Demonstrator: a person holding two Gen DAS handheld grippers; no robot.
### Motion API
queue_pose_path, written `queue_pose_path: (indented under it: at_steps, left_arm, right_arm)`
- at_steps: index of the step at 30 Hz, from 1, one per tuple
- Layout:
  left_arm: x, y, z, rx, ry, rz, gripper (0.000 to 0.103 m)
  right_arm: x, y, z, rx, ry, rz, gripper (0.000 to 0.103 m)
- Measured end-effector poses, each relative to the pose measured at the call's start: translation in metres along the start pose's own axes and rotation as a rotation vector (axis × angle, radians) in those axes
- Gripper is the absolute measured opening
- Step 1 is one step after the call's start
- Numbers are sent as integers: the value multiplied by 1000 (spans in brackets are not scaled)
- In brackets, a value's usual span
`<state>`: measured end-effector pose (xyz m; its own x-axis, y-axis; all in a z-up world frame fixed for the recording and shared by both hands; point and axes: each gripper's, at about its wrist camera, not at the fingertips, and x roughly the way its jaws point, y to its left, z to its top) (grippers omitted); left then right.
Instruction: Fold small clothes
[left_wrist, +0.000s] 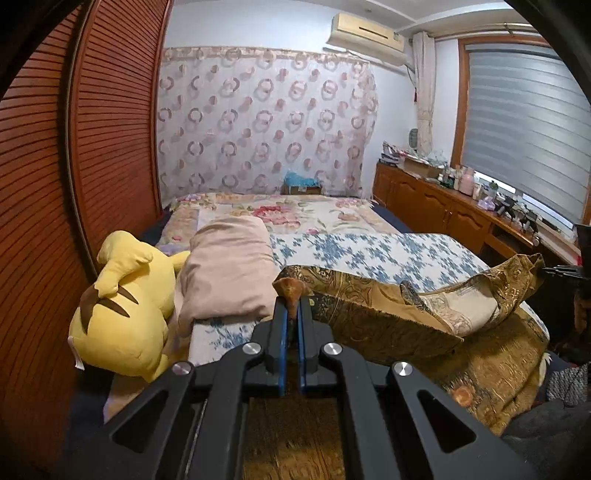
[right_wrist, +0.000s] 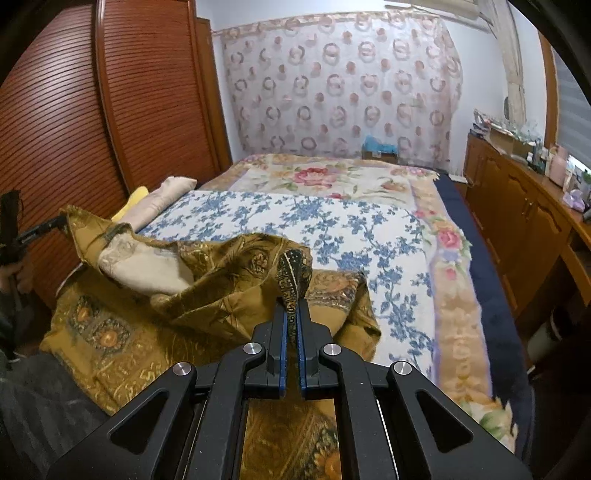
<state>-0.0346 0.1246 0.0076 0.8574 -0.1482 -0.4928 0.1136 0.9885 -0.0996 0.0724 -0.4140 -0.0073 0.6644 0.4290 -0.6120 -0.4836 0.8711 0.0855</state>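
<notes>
gold patterned cloth (right_wrist: 207, 291) lifted off the bed (right_wrist: 369, 236) | my left gripper (left_wrist: 291, 302) pinches one edge | my right gripper (right_wrist: 293, 306) pinches another | no words i can read

The gold garment (left_wrist: 388, 306) runs out under both views' lower edges. The sideboard's clutter (left_wrist: 491, 192) is too small to identify.

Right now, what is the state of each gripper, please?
Left gripper: shut on the brown patterned garment.
Right gripper: shut on the same garment.
</notes>
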Motion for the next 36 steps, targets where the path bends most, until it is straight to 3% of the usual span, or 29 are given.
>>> queue_pose_path:
  at_steps: [7, 11, 18, 20, 23, 32, 36]
  left_arm:
    - [3, 4, -12, 1, 85, 10, 10]
    - [2, 15, -13, -26, 88, 30, 25]
    - [25, 26, -2, -13, 105, 36, 42]
    - [39, 27, 1, -6, 122, 36, 47]
    - [60, 28, 4, 16, 153, 64, 47]
    - [114, 39, 2, 29, 274, 68, 47]
    - [129, 45, -7, 14, 326, 65, 47]
  right_arm:
    - [7, -1, -25, 13, 101, -16, 2]
    - [14, -6, -33, 22, 136, -32, 2]
    - [0, -7, -12, 13, 74, -47, 12]
    - [-1, -9, -5, 15, 56, -58, 19]
    - [8, -12, 5, -1, 49, -77, 33]
    - [73, -33, 15, 15, 131, -78, 37]
    - [95, -42, 12, 25, 167, -100, 44]
